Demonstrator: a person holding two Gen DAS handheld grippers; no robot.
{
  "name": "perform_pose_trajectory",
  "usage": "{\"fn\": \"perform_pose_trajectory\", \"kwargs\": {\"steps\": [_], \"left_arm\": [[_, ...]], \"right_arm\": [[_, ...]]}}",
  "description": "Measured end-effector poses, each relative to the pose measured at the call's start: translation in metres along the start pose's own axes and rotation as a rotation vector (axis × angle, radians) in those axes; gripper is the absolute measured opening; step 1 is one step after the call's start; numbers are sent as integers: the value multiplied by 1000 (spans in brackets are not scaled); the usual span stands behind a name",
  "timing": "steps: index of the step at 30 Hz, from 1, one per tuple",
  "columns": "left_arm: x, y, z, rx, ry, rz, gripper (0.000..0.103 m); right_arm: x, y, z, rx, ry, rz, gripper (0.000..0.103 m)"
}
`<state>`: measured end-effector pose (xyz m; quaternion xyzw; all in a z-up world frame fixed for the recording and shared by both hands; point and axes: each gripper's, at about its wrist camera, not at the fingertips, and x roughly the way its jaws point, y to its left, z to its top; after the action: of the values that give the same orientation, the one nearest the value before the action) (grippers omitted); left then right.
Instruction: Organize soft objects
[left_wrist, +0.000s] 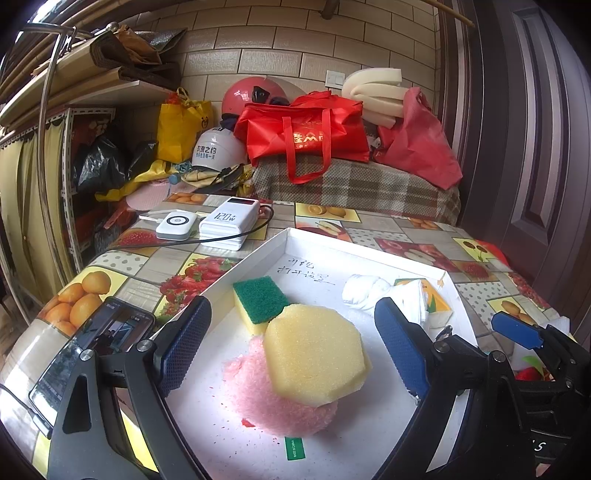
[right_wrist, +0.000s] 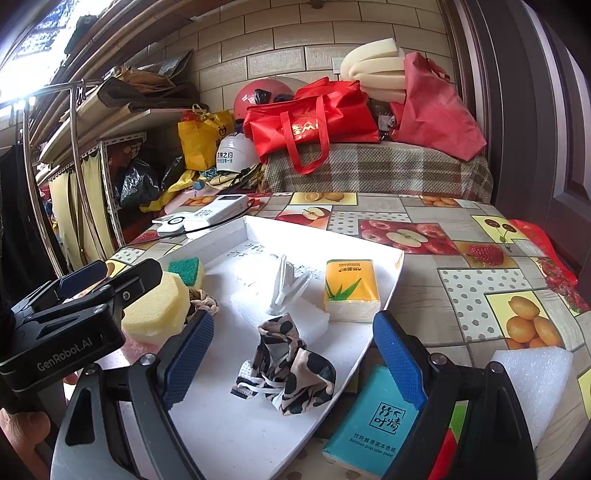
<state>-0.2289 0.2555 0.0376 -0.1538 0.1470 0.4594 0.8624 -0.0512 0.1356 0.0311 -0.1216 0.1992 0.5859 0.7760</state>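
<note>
On the fruit-patterned tabletop sat a shallow white foam tray, and you held both claws over its near end. Your left claw stood wide, gripping nothing; between its blue pads lay an octagonal yellow foam sponge, resting on top of a pink foam pad. Just behind it lay a yellow sponge with a green scouring face, its corner touching the octagon. Your right claw was likewise spread wide and empty, with a crumpled black-and-cream spotted cloth lying in the tray between its fingers. Farther back in the tray lay a yellow tissue pack and some white cloth. A teal tissue pack lay outside the tray, just beside its near right edge.
</note>
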Motion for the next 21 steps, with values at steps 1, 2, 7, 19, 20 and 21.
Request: {"fn": "perform_pose_trajectory", "kwargs": {"steps": [1, 2, 7, 19, 20, 21], "left_arm": [[0, 0, 0, 0, 0, 0, 91], [0, 0, 0, 0, -1, 0, 91], [0, 0, 0, -1, -1, 0, 91], [0, 1, 0, -1, 0, -1, 91], [0, 1, 0, -2, 0, -1, 91], [0, 1, 0, -2, 0, -1, 91]], "right_arm": [[0, 0, 0, 0, 0, 0, 88], [0, 0, 0, 0, 0, -1, 88], [0, 0, 0, 0, -1, -1, 88], [-1, 2, -1, -2, -2, -1, 88], [-1, 2, -1, -2, -2, -2, 89], [-1, 2, -1, -2, -2, -1, 89]]}}
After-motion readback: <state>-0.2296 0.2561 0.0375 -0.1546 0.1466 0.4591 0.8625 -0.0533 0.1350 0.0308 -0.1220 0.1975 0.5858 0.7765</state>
